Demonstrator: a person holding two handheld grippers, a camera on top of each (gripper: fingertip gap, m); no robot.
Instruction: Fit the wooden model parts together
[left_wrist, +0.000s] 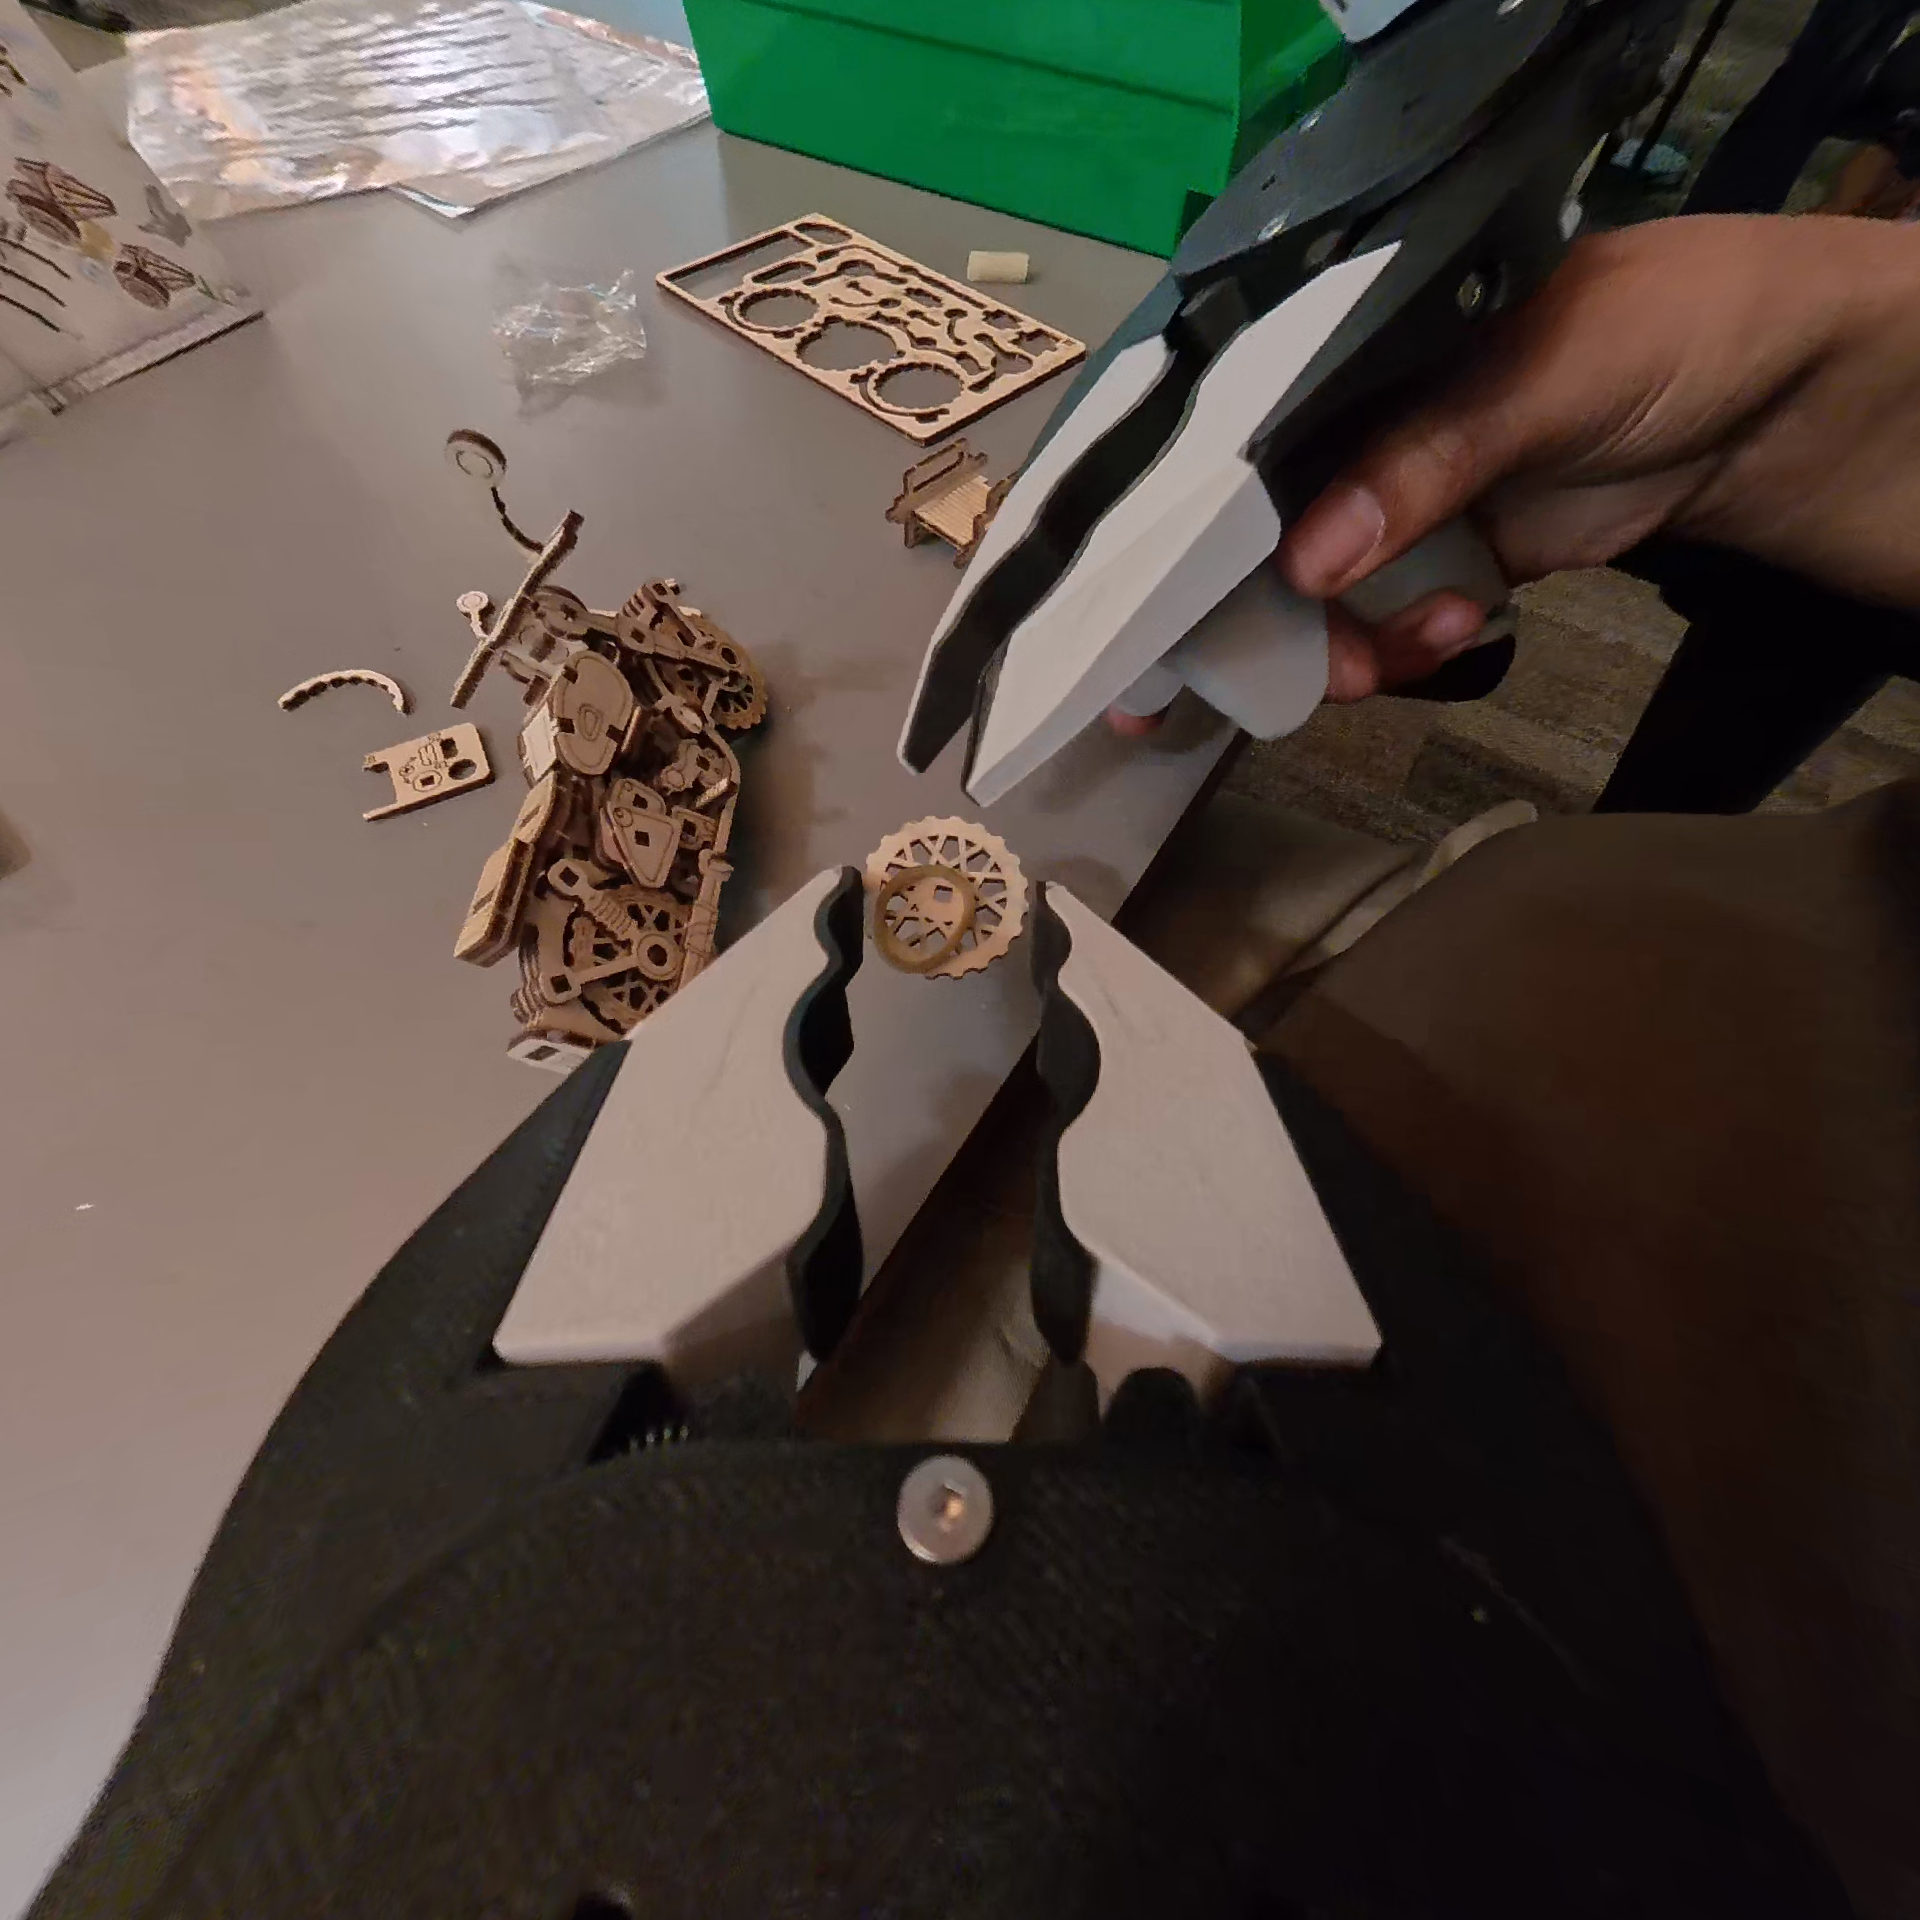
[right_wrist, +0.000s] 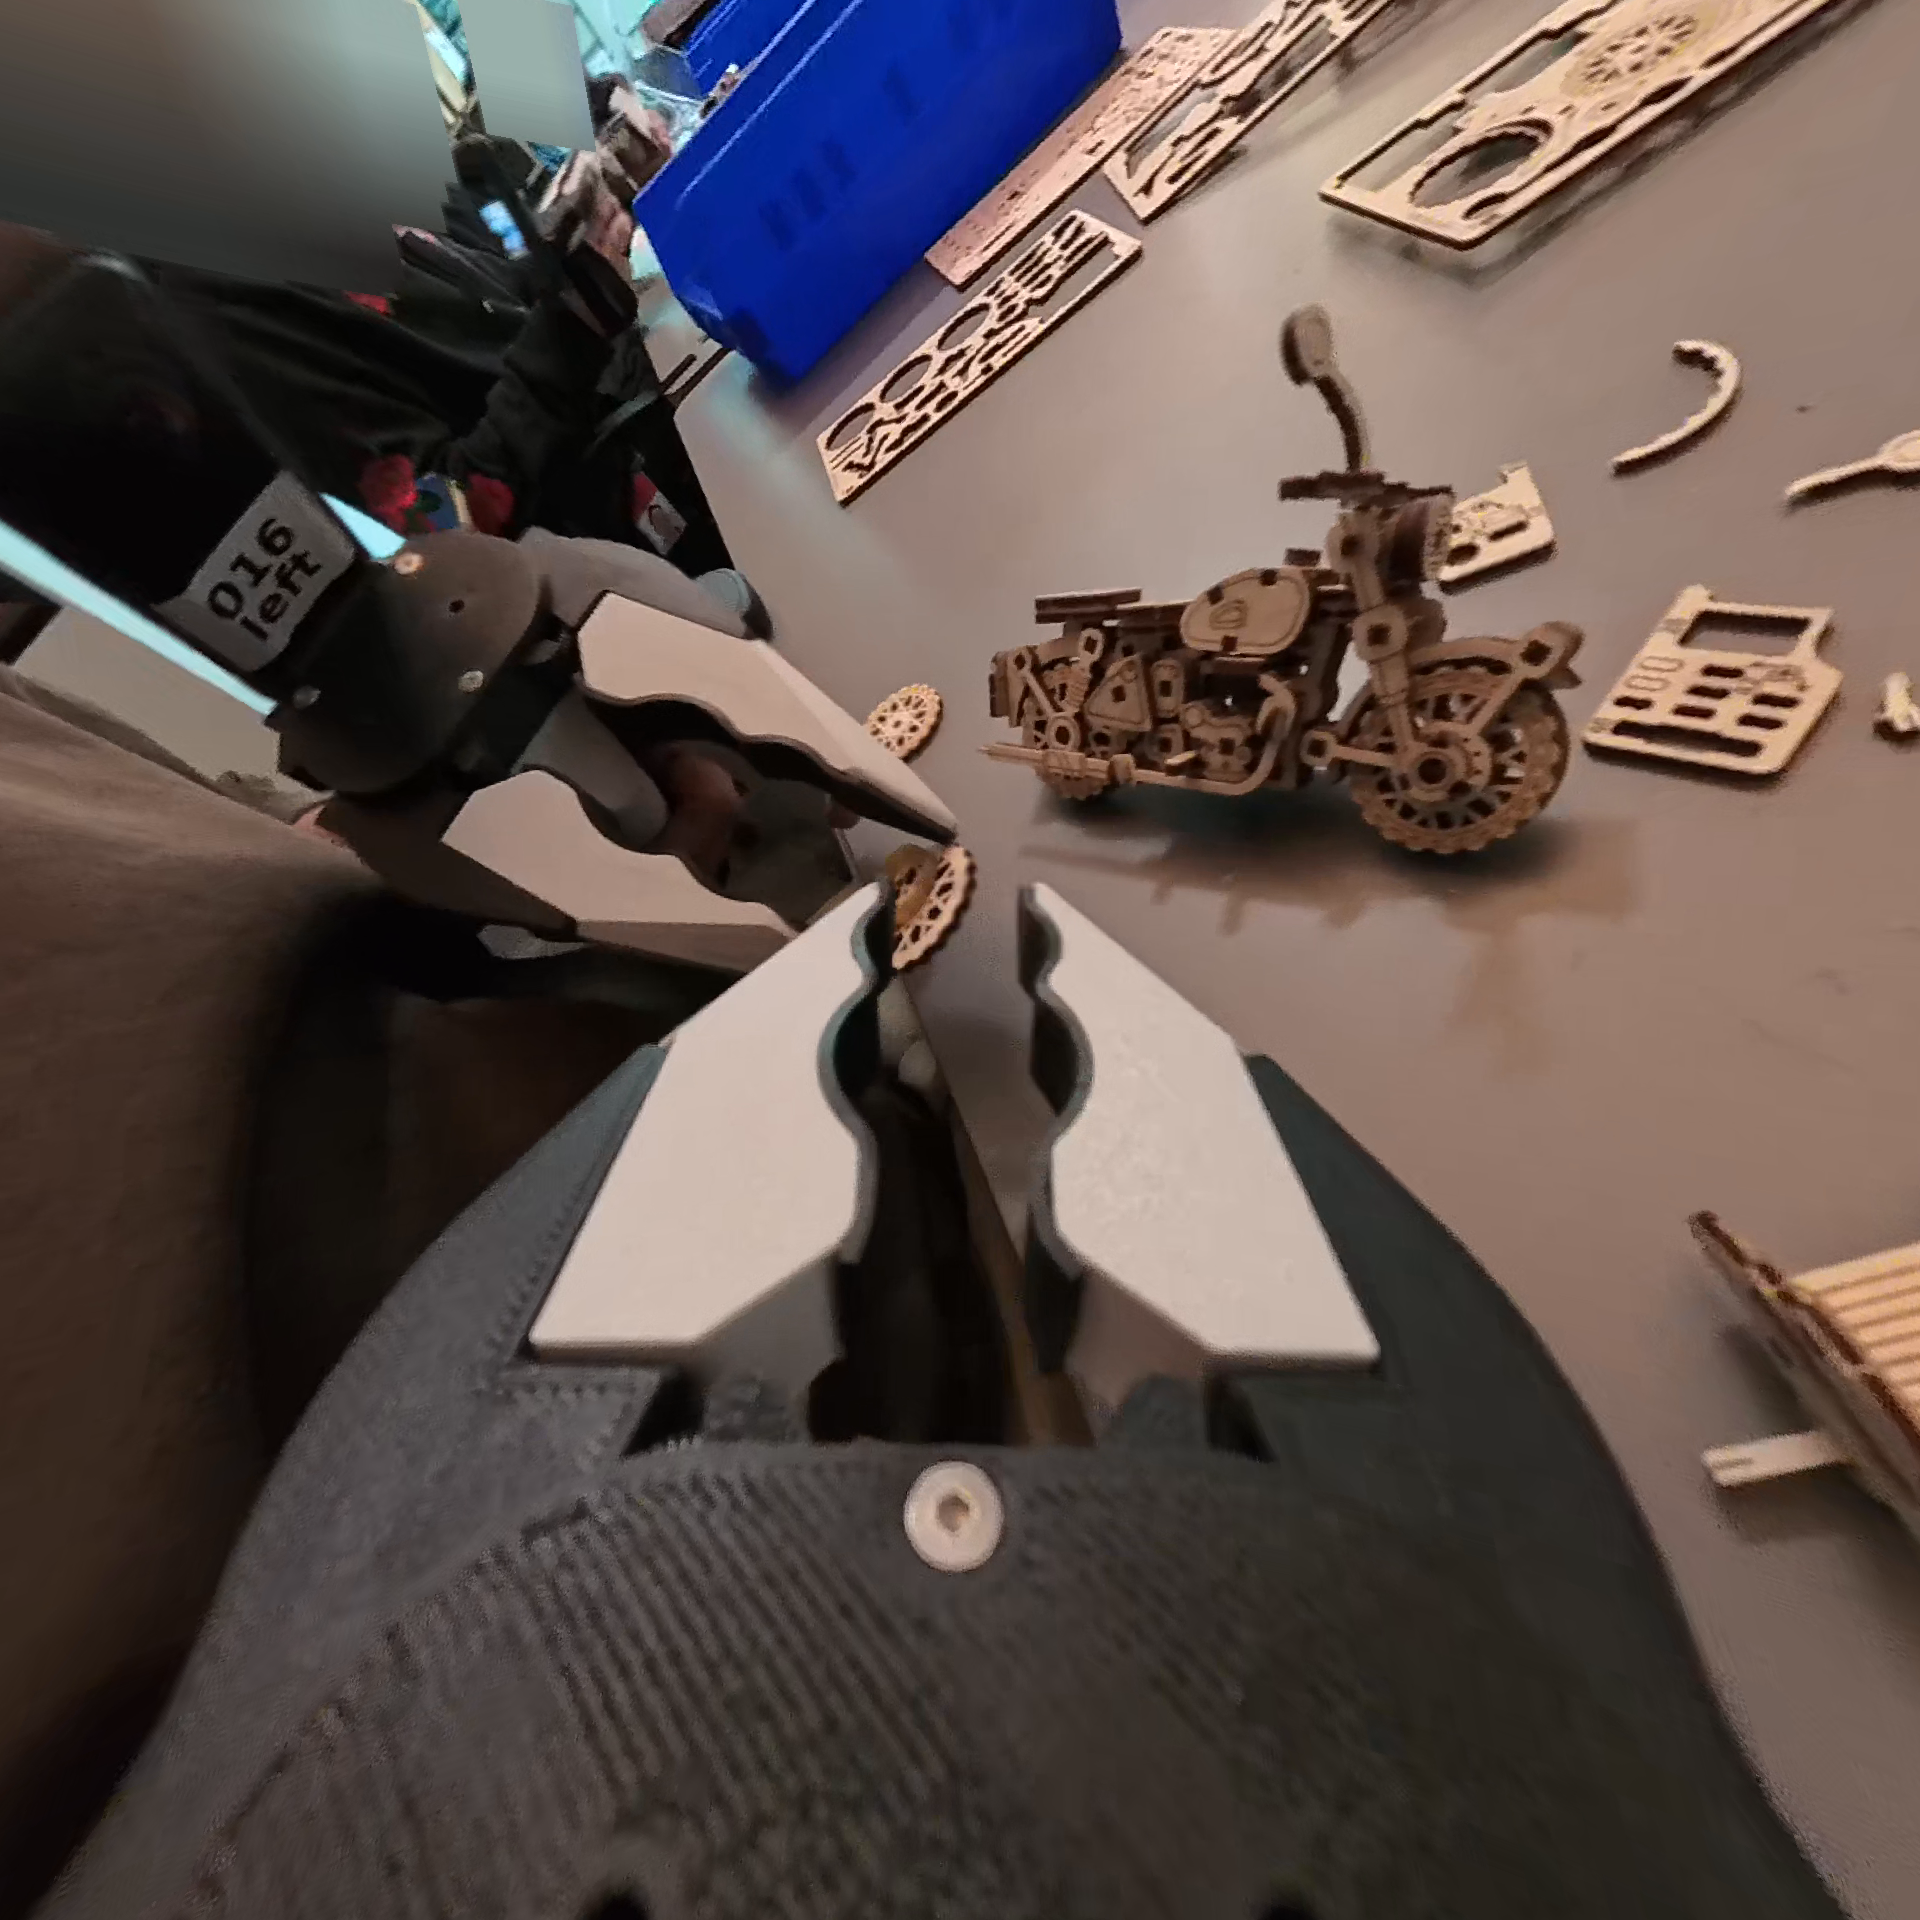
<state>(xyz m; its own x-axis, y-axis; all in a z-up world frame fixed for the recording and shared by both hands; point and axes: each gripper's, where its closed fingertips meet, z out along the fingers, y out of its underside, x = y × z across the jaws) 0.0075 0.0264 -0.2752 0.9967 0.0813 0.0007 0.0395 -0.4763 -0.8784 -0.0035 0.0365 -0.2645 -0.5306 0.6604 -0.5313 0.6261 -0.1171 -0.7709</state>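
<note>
Near the table (left_wrist: 208, 1039) edge, between both claws: toothed wooden wheel (left_wrist: 945, 906) with a brass-coloured ring (left_wrist: 923, 920) against its face. Left gripper (left_wrist: 951, 904) spread narrowly around the wheel, tips flanking its rim; firm grip or not, cannot tell. Right gripper (left_wrist: 943, 777) angled down from upper right, held by a hand (left_wrist: 1621, 416), tips nearly together in the left wrist view, just above the wheel. Seen from the right wrist view, own tips parted (right_wrist: 956, 920), wheel (right_wrist: 930, 902) touching the left finger only. Wooden motorcycle model (right_wrist: 1299, 686) upright well apart, second small wheel (right_wrist: 904, 719) flat beside it
</note>
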